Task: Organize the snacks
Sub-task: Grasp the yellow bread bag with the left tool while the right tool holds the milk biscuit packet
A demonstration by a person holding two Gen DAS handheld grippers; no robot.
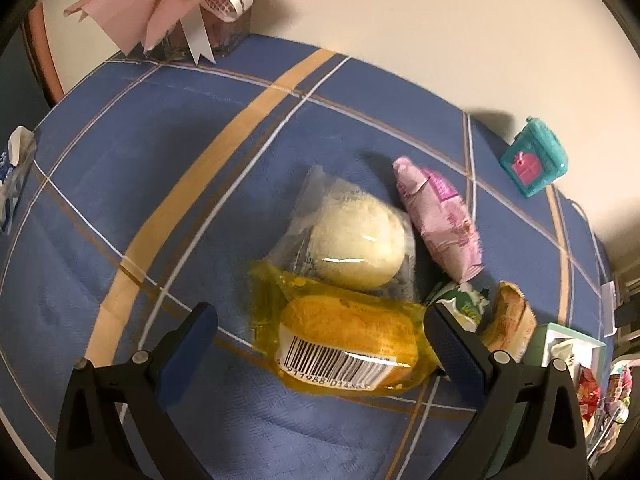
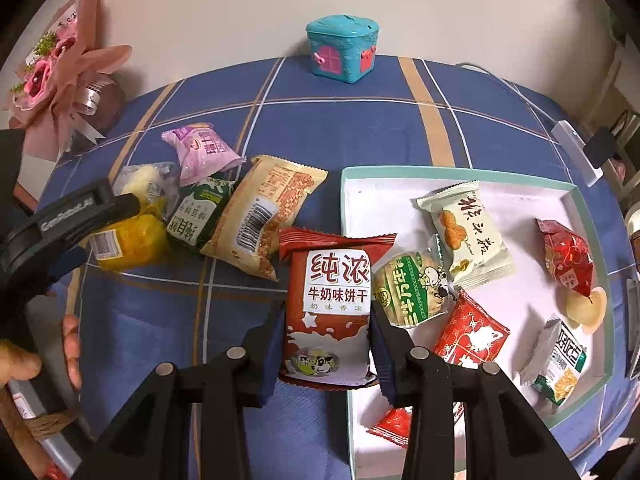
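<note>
Two wrist views steeply down, close over the table (image 1: 120,208), both sharing the yellow snack pack (image 1: 344,340) at left.

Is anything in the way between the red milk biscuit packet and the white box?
Nothing visible blocks it. The right gripper holds the red milk biscuit packet at the near-left edge of the white, teal-rimmed box. Packets already lie in the box, but bare white floor remains.

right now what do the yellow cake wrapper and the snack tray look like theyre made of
The yellow cake wrapper looks like thin, glossy see-through plastic film: the cake shows through, and the film wrinkles and glints. The snack tray looks like matte cardboard, white inside with a teal rim and thin straight walls, though stiff plastic can't be ruled out.
</note>
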